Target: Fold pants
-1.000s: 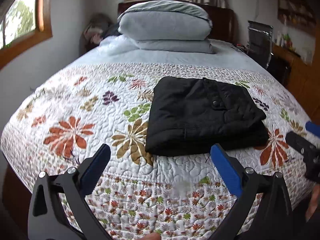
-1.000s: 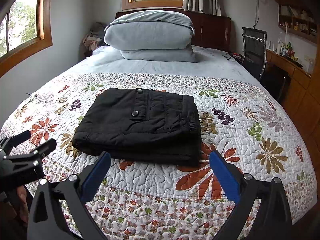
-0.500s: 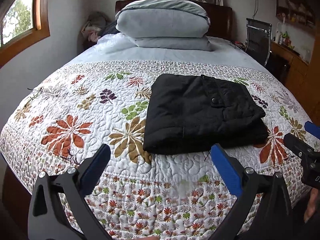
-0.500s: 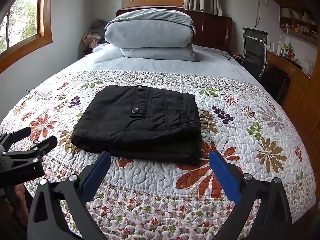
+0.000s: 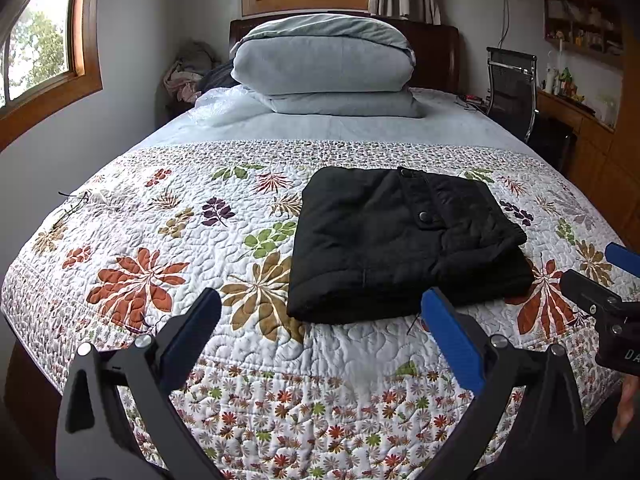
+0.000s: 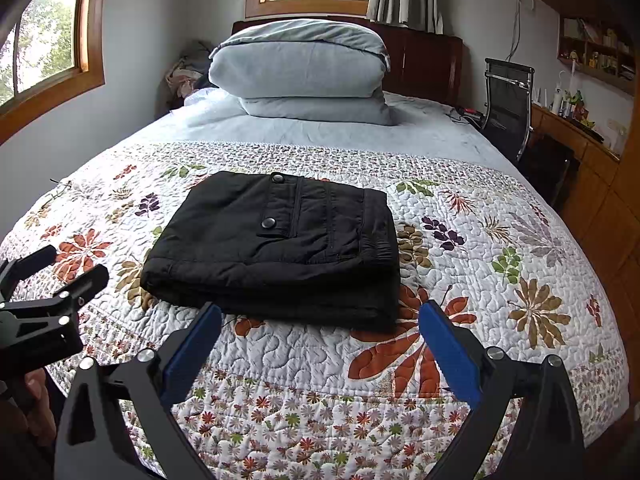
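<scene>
The black pants (image 5: 404, 240) lie folded into a compact rectangle on the floral quilt (image 5: 168, 248), with a snap-button pocket flap on top. They also show in the right wrist view (image 6: 280, 248). My left gripper (image 5: 320, 312) is open and empty, held above the bed's near edge, short of the pants. My right gripper (image 6: 320, 324) is open and empty, just in front of the pants' near edge. Each gripper shows at the side of the other's view: the right one (image 5: 600, 284) and the left one (image 6: 56, 268).
Grey pillows (image 5: 324, 64) are stacked at the headboard. A black chair (image 5: 510, 84) and a wooden desk (image 6: 580, 140) stand to the right of the bed. Windows are on the left and back walls. Clothes (image 5: 188, 76) are piled in the far left corner.
Both grippers have drawn back and risen slightly from the bed; the folded pants look a little farther away. The pants have not moved. Both grippers stay open.
</scene>
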A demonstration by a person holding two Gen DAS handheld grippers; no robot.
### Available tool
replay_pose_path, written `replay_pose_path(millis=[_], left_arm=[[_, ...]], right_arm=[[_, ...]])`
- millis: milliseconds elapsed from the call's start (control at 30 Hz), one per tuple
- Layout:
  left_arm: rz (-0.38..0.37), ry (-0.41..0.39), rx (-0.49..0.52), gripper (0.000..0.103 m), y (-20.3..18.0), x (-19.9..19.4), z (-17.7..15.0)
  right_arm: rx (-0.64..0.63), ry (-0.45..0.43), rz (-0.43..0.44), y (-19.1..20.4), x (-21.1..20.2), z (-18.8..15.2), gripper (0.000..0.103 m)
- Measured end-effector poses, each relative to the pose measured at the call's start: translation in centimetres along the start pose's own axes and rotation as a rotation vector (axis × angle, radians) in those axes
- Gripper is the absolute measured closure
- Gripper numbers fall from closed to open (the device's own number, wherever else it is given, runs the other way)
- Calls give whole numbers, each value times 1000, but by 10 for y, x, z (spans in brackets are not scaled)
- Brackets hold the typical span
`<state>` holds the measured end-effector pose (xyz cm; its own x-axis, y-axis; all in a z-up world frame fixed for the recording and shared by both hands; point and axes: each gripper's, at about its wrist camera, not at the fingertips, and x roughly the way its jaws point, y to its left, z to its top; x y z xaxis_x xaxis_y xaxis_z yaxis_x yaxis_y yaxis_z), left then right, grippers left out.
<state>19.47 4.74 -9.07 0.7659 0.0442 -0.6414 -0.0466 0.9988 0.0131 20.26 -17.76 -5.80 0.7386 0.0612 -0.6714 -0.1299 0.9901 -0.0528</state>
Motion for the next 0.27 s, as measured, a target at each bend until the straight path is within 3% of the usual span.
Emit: replay_pose_path(millis=[267], left_arm=[[38,-11,14,3,-1,-4,3]], right_arm=[[-1,1,2,0,0,0,4]])
